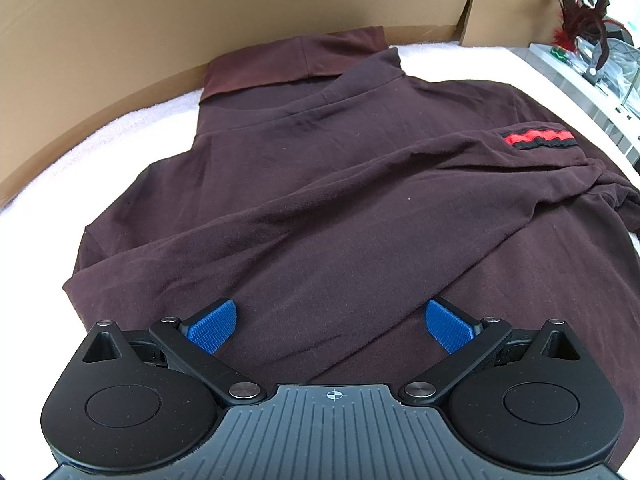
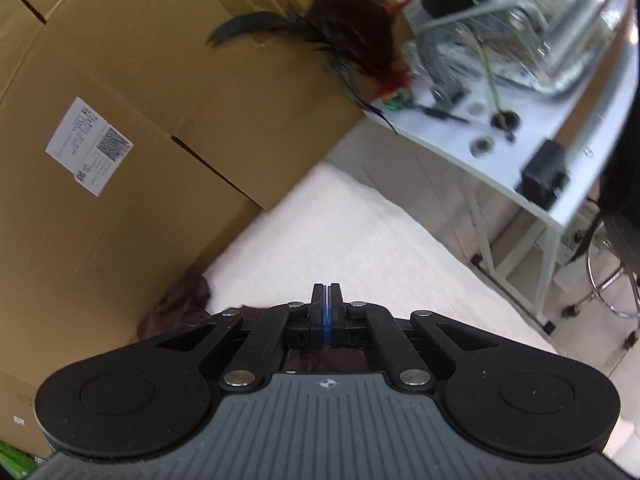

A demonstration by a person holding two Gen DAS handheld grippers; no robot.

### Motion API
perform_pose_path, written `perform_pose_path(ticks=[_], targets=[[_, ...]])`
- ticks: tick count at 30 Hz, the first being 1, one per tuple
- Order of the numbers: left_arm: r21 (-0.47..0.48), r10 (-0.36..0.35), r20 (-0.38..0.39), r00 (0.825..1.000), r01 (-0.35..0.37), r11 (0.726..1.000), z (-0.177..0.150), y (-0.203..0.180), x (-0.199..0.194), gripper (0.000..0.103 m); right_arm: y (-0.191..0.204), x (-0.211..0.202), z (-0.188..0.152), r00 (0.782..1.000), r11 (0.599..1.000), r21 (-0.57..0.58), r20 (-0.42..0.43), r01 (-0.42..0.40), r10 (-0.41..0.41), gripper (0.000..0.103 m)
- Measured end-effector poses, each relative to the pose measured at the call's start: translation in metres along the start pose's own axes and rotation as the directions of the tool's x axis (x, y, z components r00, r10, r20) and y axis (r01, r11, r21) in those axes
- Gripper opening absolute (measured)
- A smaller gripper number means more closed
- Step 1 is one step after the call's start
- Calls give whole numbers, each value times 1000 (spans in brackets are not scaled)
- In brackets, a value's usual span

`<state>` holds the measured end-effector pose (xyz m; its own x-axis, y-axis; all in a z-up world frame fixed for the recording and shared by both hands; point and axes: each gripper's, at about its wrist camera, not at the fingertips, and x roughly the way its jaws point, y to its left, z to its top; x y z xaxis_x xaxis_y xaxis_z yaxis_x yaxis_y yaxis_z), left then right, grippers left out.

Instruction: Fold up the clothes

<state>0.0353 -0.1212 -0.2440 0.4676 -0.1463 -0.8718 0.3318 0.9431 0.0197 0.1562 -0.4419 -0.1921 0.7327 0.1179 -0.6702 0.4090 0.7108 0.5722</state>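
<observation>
A dark maroon polo shirt (image 1: 320, 184) lies spread on a white towel-covered surface (image 1: 120, 136), collar at the far end. One sleeve with a red and black striped cuff (image 1: 536, 139) is folded across the body. My left gripper (image 1: 331, 326) is open just above the shirt's near part, holding nothing. My right gripper (image 2: 327, 312) is shut with its blue pads pressed together and nothing between them. It is raised and tilted over the towel (image 2: 360, 240). A bit of the maroon shirt (image 2: 180, 300) shows below and left of it.
Large cardboard boxes (image 1: 200, 12) (image 2: 120, 120) stand behind the towel. A white side table (image 2: 500, 160) on the right carries a feather ornament (image 2: 352, 32), wire baskets and a black adapter (image 2: 544, 176). A stool (image 2: 612, 280) stands at the far right.
</observation>
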Motion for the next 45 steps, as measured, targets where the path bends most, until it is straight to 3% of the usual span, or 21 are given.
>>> perform_pose_path(ticks=[3,7,10,11,13,16,17,18,21,28,34,37,39,40,45], targets=[[-2,2,1,1000,-2,1000,0,0,0,103,1,4,-1,999,999,-21,-33,28,-29,4],[-6,6,2,1000,-6,1000,0,-1,0,103,-22,15,-24,986,996,-11,-140,86,-87,10],[-9,9,2,1000,-9,1000,1,-1,1,103,-43,19,-44,970,993,18,-217,119,-113,30],[-10,10,2,1000,-10,1000,1,-1,1,103,-48,20,-50,965,992,20,-234,128,-120,42],[-11,10,1,1000,-10,1000,1,-1,1,103,-53,18,-59,964,992,19,-237,124,-116,44],[-12,12,2,1000,-12,1000,1,-2,1,103,-48,14,-67,966,994,-38,-234,107,-113,42],[-13,12,2,1000,-12,1000,1,-2,1,103,-44,16,-68,964,993,-73,-241,97,-112,20],[-14,13,2,1000,-13,1000,1,-2,1,103,-41,18,-69,963,992,-92,-245,90,-110,4],[-13,12,1,1000,-12,1000,1,-1,1,103,-36,19,-69,967,992,-93,-234,82,-102,4],[-14,11,5,1000,-11,1000,0,0,1,103,-18,-9,-22,995,996,-71,-72,61,-66,4],[-11,9,6,1000,-9,1000,0,1,0,103,34,6,9,999,979,-196,17,47,-44,4],[-10,7,6,1000,-7,1000,0,1,0,103,48,28,14,998,979,-200,-26,48,-54,12],[-10,5,5,1000,-5,1000,0,2,0,103,46,36,13,998,986,-157,-37,49,-55,49],[-21,-2,2,1000,2,1000,1,3,0,103,41,33,11,999,991,-124,-24,46,-49,54],[-123,-70,-7,997,69,990,12,12,-4,103,-5,2,-9,1000,996,84,26,12,-14,54]])
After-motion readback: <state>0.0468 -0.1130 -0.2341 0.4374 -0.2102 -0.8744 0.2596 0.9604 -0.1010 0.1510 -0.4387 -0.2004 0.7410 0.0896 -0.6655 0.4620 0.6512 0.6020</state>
